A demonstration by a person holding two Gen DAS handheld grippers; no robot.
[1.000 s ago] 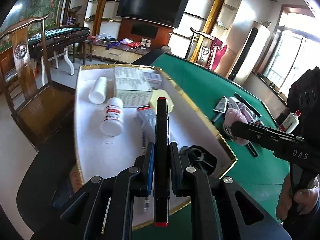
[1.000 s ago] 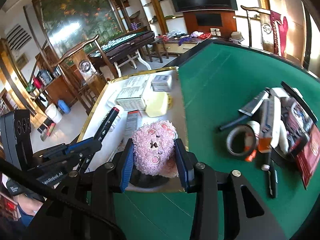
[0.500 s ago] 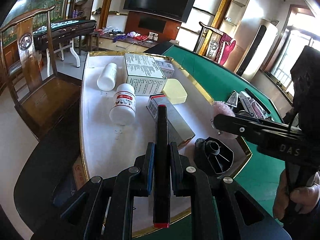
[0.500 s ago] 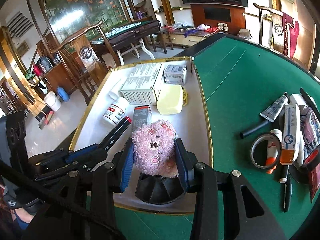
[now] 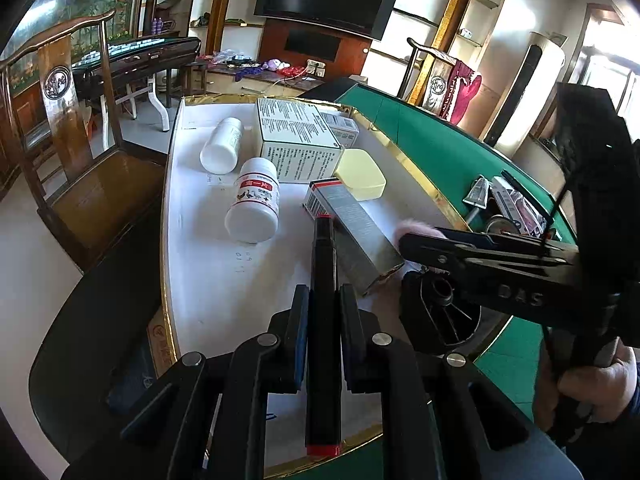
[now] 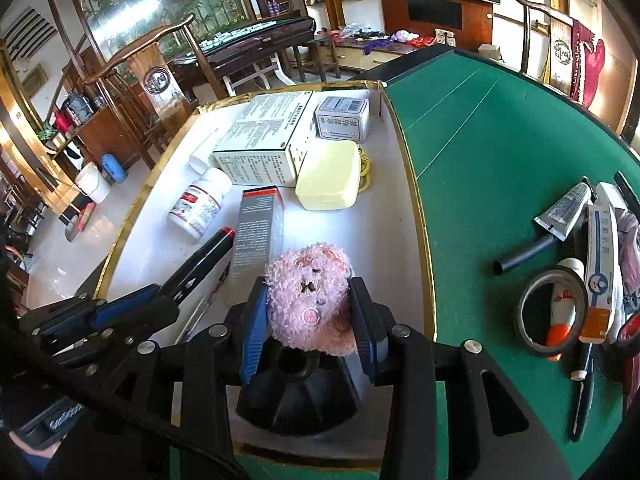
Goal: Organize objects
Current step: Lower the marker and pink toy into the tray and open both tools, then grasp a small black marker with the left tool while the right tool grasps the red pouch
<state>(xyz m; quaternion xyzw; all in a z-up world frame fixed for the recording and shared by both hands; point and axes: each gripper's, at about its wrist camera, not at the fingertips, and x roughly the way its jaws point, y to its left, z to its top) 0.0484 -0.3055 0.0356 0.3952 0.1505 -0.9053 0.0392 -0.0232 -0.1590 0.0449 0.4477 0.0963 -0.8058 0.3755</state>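
The left gripper (image 5: 324, 312) holds a black pen (image 5: 323, 280) tight over the near part of the tray (image 6: 404, 160). The right gripper (image 6: 308, 312) squeezes a pink bear (image 6: 310, 292) just above a black stand (image 6: 298, 396) in the tray. Bottles and boxes already lie inside. A pile (image 6: 580, 272) on the right of the table (image 6: 500, 140) is still left, so I think about half is done.

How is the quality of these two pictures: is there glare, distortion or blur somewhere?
Left wrist view: the window at right is overexposed, straight shelf lines bend from the fisheye, and the marker in the left claw stays sharp. Right wrist view: corners are vignetted black, and the pink plush toy is sharp.
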